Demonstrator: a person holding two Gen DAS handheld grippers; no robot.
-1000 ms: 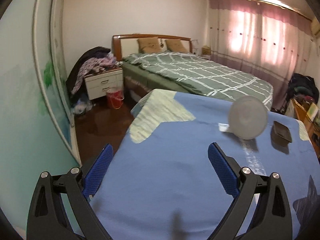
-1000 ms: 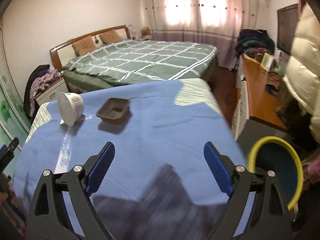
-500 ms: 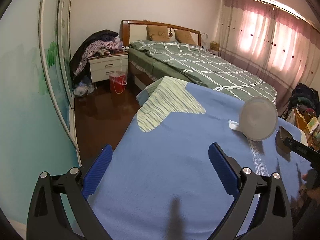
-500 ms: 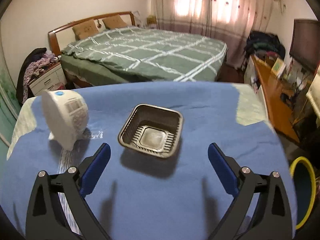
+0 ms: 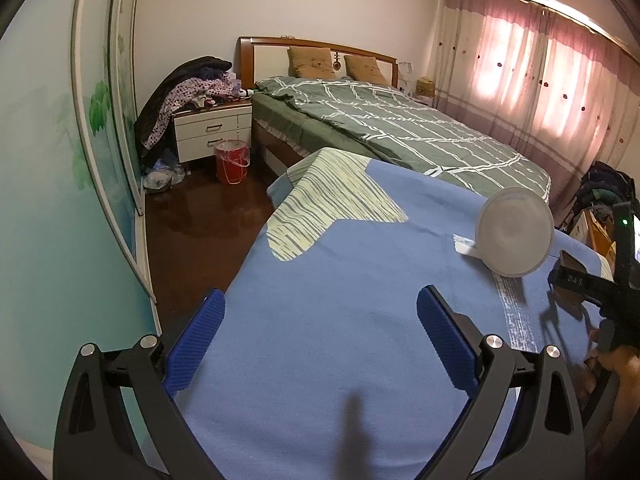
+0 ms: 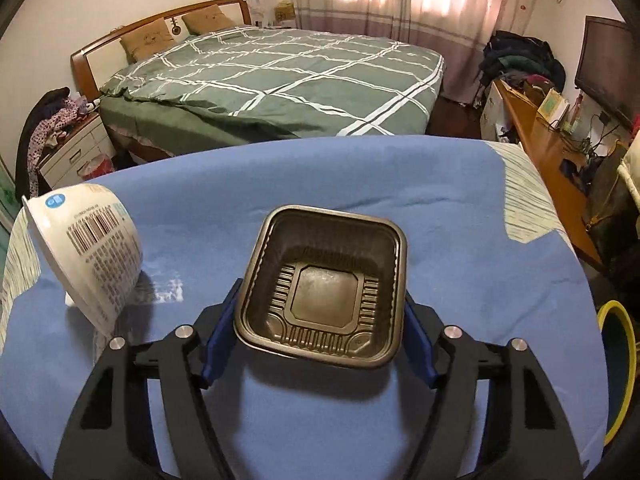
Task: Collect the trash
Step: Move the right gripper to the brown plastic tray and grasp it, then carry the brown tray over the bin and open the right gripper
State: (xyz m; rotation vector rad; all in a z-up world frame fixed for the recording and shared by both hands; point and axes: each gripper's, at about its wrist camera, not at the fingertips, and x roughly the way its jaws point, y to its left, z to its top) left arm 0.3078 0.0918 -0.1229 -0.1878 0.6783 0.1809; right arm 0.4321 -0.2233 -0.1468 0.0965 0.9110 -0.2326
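Note:
A dark brown plastic tray [image 6: 322, 286] lies on the blue cloth of the table [image 6: 460, 240]. My right gripper [image 6: 318, 332] has a blue finger on each side of the tray, and the pads look close against its walls. A white paper bowl [image 6: 92, 256] lies tipped on its side to the left of the tray; it also shows in the left wrist view [image 5: 516, 232]. My left gripper [image 5: 320, 340] is open and empty over the blue cloth, left of the bowl.
A bin with a yellow rim [image 6: 618, 368] stands at the table's right edge. A strip of clear plastic film [image 5: 512, 312] lies under the bowl. A green bed [image 6: 280, 76] is beyond the table. A red bucket [image 5: 231, 161] stands on the floor.
My right gripper has moved forward to the brown tray and its fingers have come in around it. My left gripper stays open and has shifted slightly.

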